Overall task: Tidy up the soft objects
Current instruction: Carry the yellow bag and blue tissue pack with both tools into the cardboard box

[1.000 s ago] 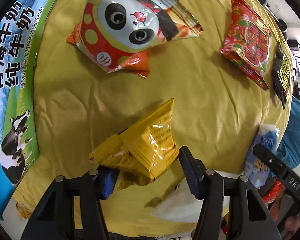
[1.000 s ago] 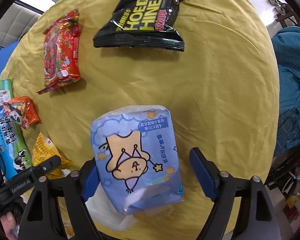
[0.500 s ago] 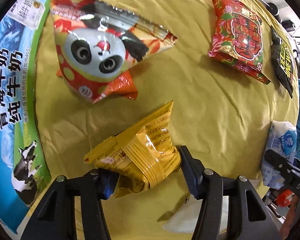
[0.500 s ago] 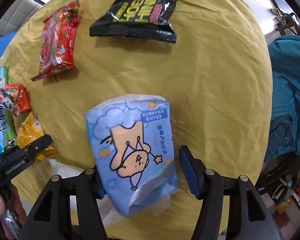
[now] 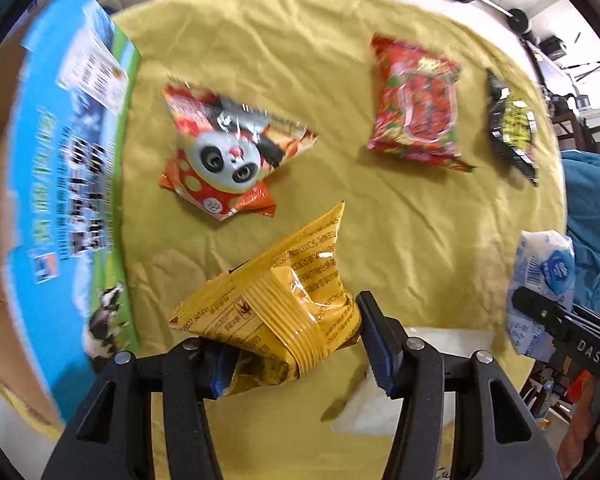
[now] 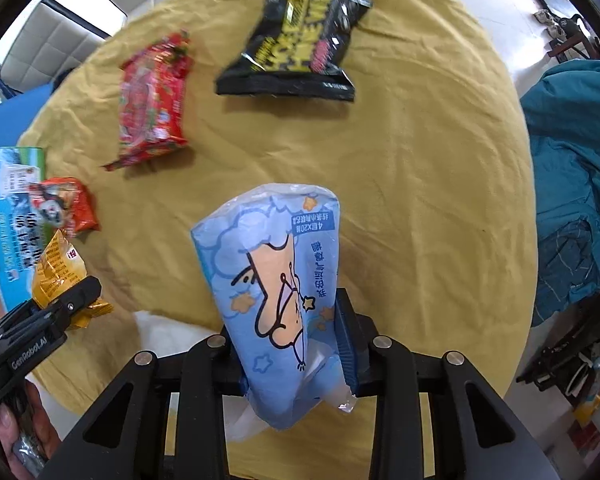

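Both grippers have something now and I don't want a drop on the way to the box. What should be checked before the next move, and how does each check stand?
1. Left gripper shut on the yellow snack bag: ok, the pads pinch its crumpled end.
2. Right gripper shut on the blue tissue pack: ok, the pack is squeezed narrow between the pads.
3. Both items off the yellow cloth: cannot tell.
4. Milk carton box open to receive items: ok, its cardboard inside shows at the left edge.
5. Panda bag, red bag and black bag not snagged: ok, they lie apart.
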Motion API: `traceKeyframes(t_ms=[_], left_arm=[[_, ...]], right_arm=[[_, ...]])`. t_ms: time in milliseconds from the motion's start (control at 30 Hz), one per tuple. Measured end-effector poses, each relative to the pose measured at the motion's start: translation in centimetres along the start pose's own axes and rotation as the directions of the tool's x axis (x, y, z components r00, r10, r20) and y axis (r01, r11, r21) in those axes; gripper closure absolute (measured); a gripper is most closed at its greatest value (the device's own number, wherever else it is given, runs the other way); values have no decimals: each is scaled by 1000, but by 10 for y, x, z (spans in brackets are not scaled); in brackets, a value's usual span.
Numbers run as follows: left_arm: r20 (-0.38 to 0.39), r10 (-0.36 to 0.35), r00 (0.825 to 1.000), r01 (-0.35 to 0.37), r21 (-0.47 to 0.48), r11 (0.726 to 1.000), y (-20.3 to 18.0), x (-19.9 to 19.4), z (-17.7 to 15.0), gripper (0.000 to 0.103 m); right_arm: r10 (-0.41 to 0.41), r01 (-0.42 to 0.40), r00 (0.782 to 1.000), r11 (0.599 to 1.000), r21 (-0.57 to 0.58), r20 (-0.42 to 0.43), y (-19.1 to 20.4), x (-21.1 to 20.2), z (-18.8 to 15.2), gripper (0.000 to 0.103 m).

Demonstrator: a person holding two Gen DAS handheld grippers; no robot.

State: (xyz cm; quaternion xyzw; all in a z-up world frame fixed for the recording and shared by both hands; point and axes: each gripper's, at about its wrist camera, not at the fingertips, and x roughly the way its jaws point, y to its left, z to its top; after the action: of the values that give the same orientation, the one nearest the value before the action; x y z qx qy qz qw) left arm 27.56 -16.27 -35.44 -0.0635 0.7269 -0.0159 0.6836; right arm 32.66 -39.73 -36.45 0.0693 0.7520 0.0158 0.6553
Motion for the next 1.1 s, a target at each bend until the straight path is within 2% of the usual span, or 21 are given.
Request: traceKeyframes(t_ms=[133,400,567,700,833,1100], left_arm=[[53,-24,998,23,19,1000,6,-45,-10,51],[165,-64,984,56,50,997,53,-114,-30,51],[229,-89,969,75,67,995,79,-148,-39,51],[256,-108,961,96,60,994,104,-160,-24,51],[267,-107,958,100,42,994,150,-173,-3,51],[202,-94,975,106,-51,993,263,-154,48,51]], right_arm=[[17,-17,999,1000,-5,43,18,-25,-13,68],[60,-53,990,997,-56,130,63,-70,-27,69],[86,-71,981,993,-91,173,116,-86,-39,69],[107,-84,973,989,-118,203,164,-101,-44,69],[135,-104,967,983,-152,215,217,-108,-45,69],[174,-134,967,969,-208,188,336,-84,-23,69]])
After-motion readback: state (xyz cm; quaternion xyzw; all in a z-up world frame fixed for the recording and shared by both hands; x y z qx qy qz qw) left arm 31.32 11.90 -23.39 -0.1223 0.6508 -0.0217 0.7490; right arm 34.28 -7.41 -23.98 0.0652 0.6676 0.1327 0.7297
